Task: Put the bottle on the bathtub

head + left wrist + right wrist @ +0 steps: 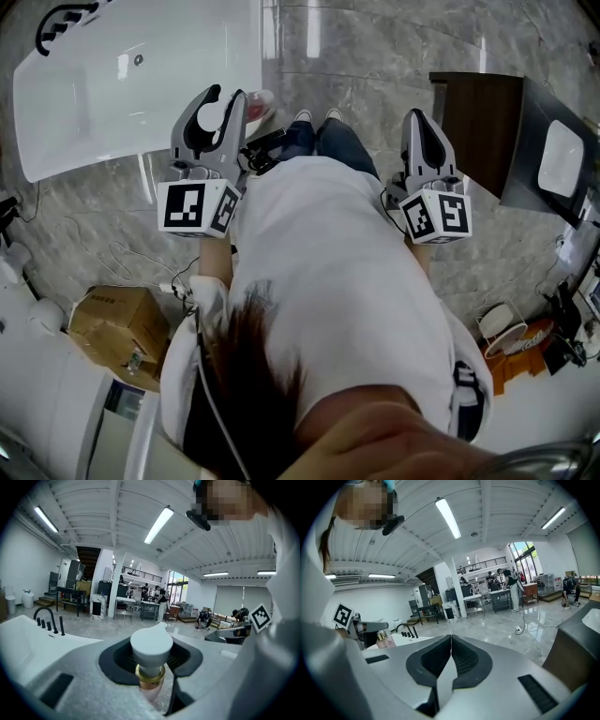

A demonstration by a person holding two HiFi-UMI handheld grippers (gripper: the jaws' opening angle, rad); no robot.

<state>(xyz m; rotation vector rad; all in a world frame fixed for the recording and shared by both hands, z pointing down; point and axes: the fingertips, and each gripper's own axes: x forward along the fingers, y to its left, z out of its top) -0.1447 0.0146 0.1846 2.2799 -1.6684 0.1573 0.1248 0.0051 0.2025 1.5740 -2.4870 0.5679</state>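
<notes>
In the head view my left gripper (225,101) hangs beside the near edge of the white bathtub (112,84) at the upper left. It is shut on the bottle (259,103), which has a white cap, a gold collar and a pale pink body. In the left gripper view the bottle (151,648) stands cap-up between the dark pads, with the bathtub (23,644) and its black tap (47,619) to the left. My right gripper (422,120) is held in front of the person's right side, over the floor. Its jaws (450,641) are closed together with nothing between them.
A dark wooden cabinet (478,122) with a white basin (561,155) stands at the right. A cardboard box (117,328) and loose cables (112,258) lie on the marble floor at the lower left. People and tables are far off in the hall.
</notes>
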